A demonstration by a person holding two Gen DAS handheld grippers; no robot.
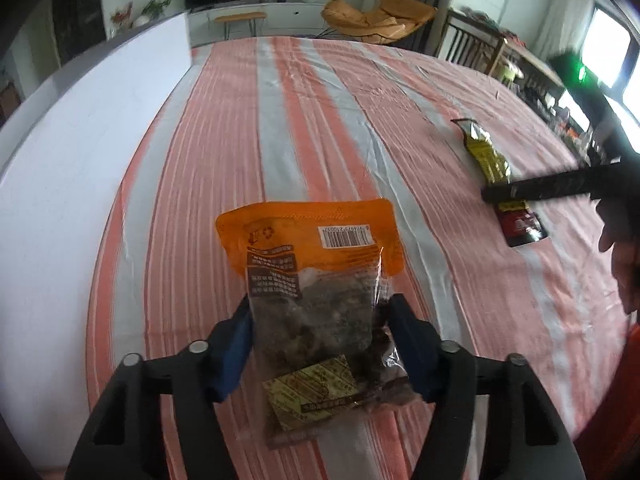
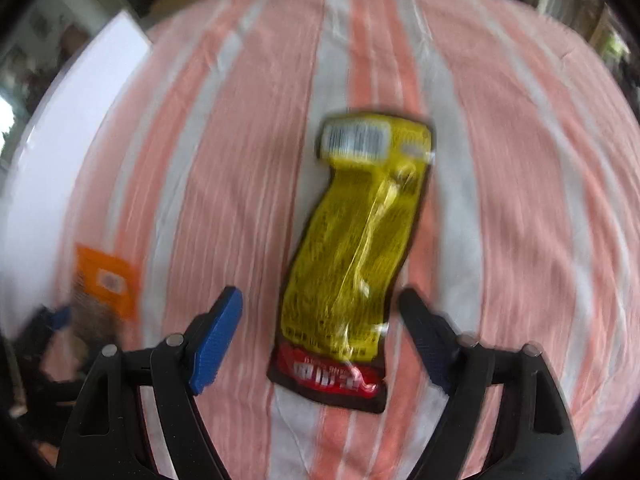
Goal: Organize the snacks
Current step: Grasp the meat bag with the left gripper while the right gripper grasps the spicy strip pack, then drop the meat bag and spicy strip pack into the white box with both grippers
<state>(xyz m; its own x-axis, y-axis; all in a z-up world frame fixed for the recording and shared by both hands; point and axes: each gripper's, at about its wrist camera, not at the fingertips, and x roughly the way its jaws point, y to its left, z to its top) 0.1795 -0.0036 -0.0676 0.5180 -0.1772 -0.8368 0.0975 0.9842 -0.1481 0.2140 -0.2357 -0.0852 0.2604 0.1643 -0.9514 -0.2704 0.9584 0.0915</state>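
Observation:
My left gripper (image 1: 320, 316) is shut on an orange-topped clear snack bag (image 1: 312, 264) with dark pieces inside; a small yellow-brown packet (image 1: 316, 396) lies under it. The orange bag also shows blurred at the left of the right wrist view (image 2: 106, 284). My right gripper (image 2: 320, 312) is open, its fingers either side of the lower end of a yellow and red snack packet (image 2: 356, 248) lying flat on the striped cloth. In the left wrist view that packet (image 1: 490, 160) lies at the right, with the right gripper's finger (image 1: 552, 186) over it.
The table wears a pink and white striped cloth (image 1: 320, 100). A white board (image 1: 80, 160) stands along its left side. A tan lounge chair (image 1: 376, 20), a TV and plants are beyond the far edge.

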